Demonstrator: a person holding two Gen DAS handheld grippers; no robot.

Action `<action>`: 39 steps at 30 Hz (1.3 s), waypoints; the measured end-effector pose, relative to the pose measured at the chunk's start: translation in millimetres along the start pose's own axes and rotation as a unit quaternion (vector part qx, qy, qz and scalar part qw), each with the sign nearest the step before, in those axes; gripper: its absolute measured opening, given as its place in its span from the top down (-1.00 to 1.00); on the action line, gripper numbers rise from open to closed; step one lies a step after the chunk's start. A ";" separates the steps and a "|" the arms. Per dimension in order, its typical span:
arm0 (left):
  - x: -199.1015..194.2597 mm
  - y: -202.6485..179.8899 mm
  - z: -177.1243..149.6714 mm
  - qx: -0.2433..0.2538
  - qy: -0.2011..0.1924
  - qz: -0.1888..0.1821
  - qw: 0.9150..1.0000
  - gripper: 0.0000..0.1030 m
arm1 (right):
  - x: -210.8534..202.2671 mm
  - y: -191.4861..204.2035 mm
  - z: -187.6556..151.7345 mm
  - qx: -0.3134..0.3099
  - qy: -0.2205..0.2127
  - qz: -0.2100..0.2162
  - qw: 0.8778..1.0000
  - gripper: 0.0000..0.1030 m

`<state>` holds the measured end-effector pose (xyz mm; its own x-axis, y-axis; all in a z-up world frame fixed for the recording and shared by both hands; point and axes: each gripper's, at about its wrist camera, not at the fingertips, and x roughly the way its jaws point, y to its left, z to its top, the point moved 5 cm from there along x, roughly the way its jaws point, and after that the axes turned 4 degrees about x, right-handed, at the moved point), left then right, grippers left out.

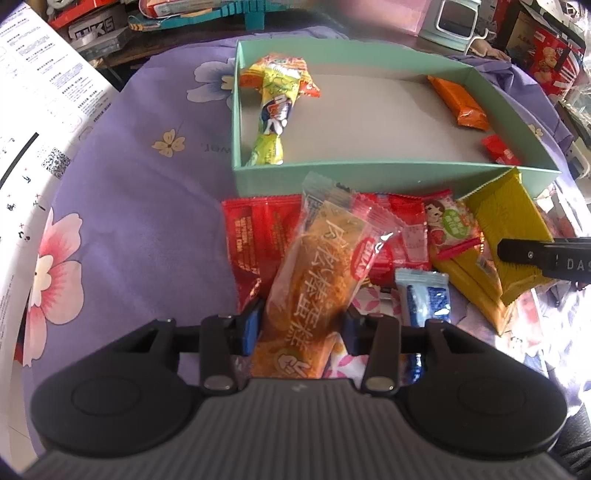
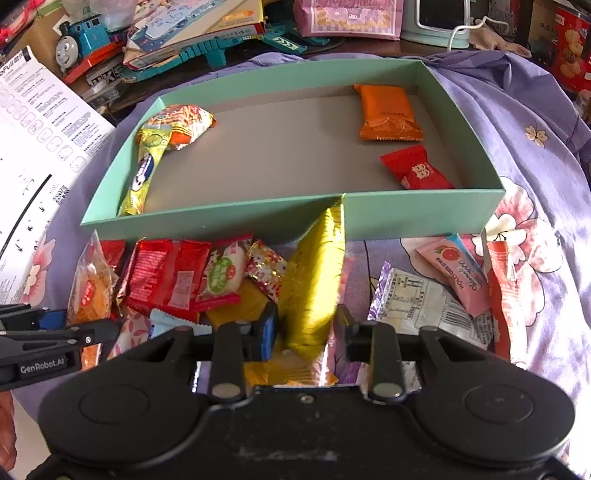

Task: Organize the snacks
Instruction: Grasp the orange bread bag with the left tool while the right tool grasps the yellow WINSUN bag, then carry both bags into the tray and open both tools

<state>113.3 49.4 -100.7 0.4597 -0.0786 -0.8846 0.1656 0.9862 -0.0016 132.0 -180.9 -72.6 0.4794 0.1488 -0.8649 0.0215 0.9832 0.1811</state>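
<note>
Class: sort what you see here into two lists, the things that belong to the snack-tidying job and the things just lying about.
Job: green box; cake bar in left tongs; yellow packet in right tongs; red packets.

Lying about: toy train; printed sheets; white cable.

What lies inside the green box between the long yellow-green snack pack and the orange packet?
Nothing: in the right wrist view, only bare grey floor of the green box separates the yellow-green pack from the orange packet.

Yellow packet motion-blurred
</note>
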 end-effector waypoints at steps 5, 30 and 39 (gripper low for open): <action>-11.4 -10.8 2.9 0.008 -0.011 -0.021 1.000 0.20 | -9.5 -5.4 -2.2 0.006 -0.005 0.014 1.000 0.59; -38.2 -28.5 42.6 0.005 -0.044 -0.053 0.998 0.20 | -59.5 -11.1 26.1 0.000 -0.049 0.066 0.997 0.61; -25.5 -32.2 117.4 0.010 -0.070 -0.035 0.997 0.20 | -41.5 -21.4 97.5 -0.007 -0.078 0.040 0.996 0.61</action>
<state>198.7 2.6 -23.3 0.5632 -0.1673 -0.8092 0.2186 0.9746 -0.0493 197.2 -218.4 5.0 0.6093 0.2090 -0.7649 -0.0329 0.9705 0.2389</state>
